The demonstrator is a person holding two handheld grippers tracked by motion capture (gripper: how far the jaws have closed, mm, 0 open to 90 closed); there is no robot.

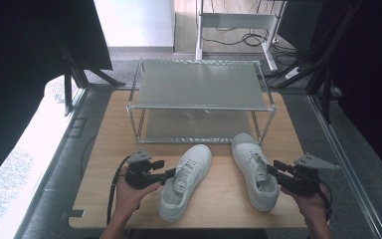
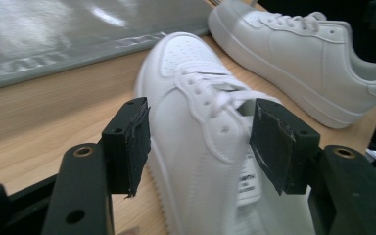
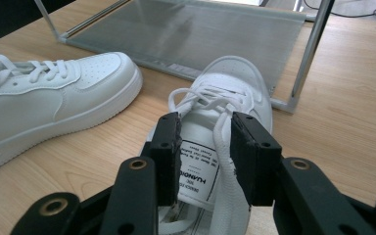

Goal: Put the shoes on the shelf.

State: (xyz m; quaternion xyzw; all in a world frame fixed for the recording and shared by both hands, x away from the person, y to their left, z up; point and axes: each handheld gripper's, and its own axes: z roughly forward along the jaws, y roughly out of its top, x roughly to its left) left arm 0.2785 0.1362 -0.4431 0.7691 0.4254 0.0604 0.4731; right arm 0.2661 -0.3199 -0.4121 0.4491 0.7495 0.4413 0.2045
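Two white sneakers on the wooden table (image 1: 104,164), in front of a two-level metal shoe rack (image 1: 199,99), both toes pointing toward the rack

Left shoe (image 1: 185,180) lies angled, toe tilted right toward the rack's lower shelf. Right shoe (image 1: 253,170) sits near the rack's front right leg, toe just beside it. Shoes are apart, not touching

Left gripper (image 1: 171,174) is at the left shoe's lace side. In the left gripper view its jaws stand wide, straddling the shoe's upper (image 2: 200,147): one pad outside the shoe wall, the other over the tongue opening. Pads not pressing, so released

Right gripper (image 1: 270,169) sits at the heel opening of the right shoe. In the right gripper view the jaws bracket the tongue (image 3: 200,171) with its printed label and a loose lace; there are gaps at the pads, so no clamp visible, released as well

Both shoes rest flat on their soles, neither lifted
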